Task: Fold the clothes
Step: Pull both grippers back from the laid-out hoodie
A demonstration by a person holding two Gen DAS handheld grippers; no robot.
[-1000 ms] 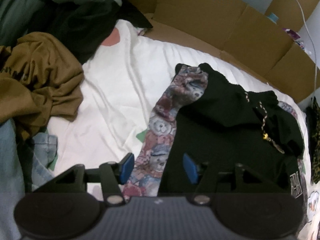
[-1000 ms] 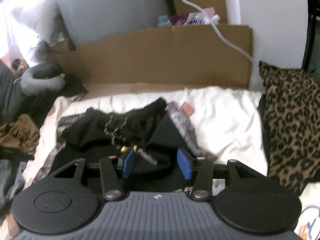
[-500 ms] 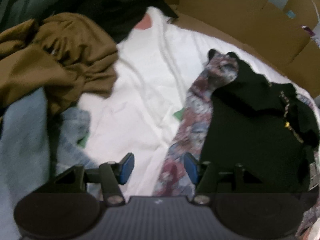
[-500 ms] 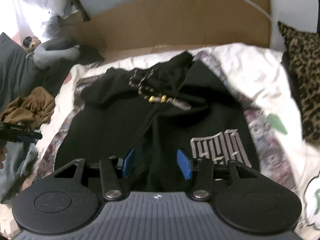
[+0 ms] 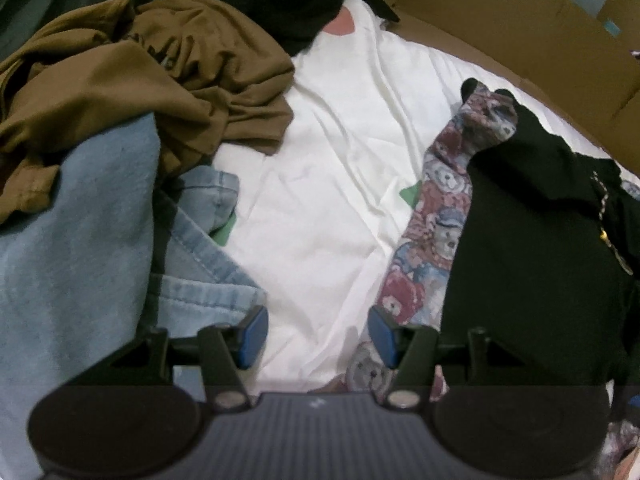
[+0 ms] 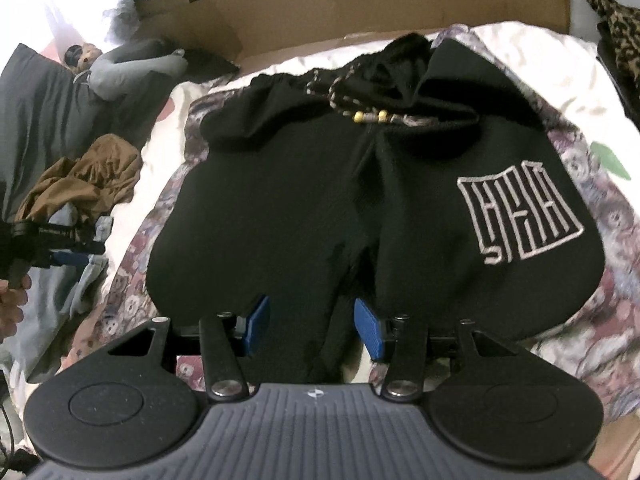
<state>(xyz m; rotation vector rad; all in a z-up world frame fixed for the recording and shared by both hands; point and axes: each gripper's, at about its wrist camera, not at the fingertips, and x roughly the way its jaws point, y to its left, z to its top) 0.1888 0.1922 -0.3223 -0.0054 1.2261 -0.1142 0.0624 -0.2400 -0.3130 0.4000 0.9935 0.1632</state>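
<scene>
A pair of black shorts [image 6: 288,208] with bear-print side panels [image 5: 436,216] lies spread on the white sheet [image 5: 320,184]. It has a gold-tipped drawstring [image 6: 372,116] and a pale logo [image 6: 524,216] on one leg. My right gripper [image 6: 312,328] hovers open over the lower hem between the two legs, and its pads press on nothing. My left gripper [image 5: 318,336] is open above bare sheet just left of the bear-print edge. That left gripper [image 6: 68,256] also shows at the far left of the right wrist view, held by a hand [image 6: 12,304].
A pile of clothes sits left of the shorts: a brown garment [image 5: 132,80], light blue fabric [image 5: 72,264] and denim [image 5: 204,248]. Cardboard [image 6: 380,4] lines the far side of the bed. A leopard-print cloth [image 6: 616,28] lies at the right edge.
The left gripper has slid left off the shorts' bear-print edge, toward the clothes pile. The right gripper has dropped and tilted down over the shorts, bringing the logo into view. Both stay open.
</scene>
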